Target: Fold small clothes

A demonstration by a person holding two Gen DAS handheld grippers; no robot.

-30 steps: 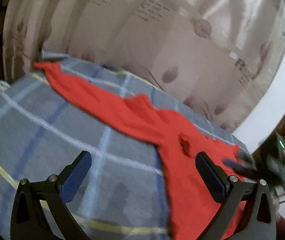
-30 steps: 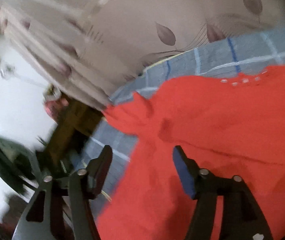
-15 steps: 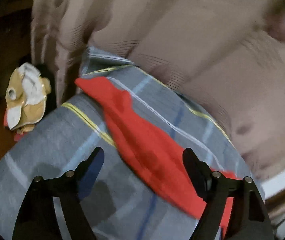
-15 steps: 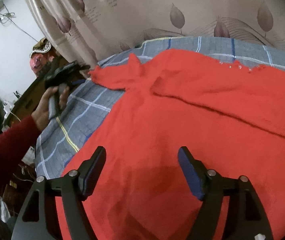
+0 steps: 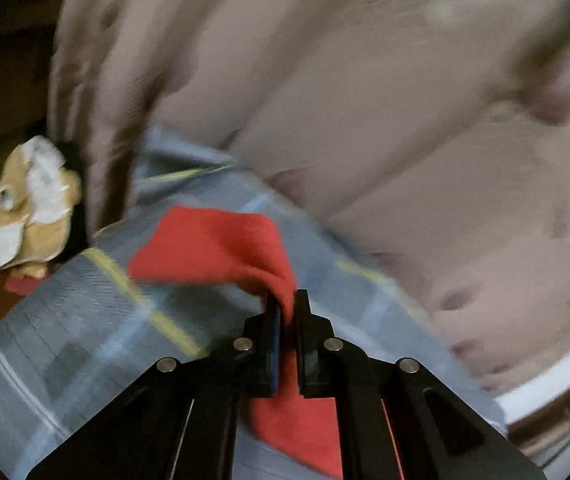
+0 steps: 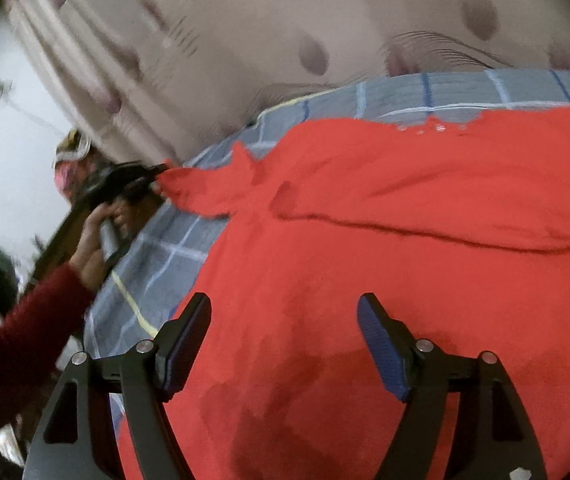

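Because the red top spread on the bed looks soft and limp, its sleeve end suits pinching: left hand-held gripper grips it, right hand-held gripper hovers unclenched.

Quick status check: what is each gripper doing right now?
Left gripper: shut on the sleeve end of the red garment.
Right gripper: open, holding nothing, over the garment's body.

Left gripper clamped, right gripper spread.
The left pinches red cloth; the right hovers with nothing between its pads.
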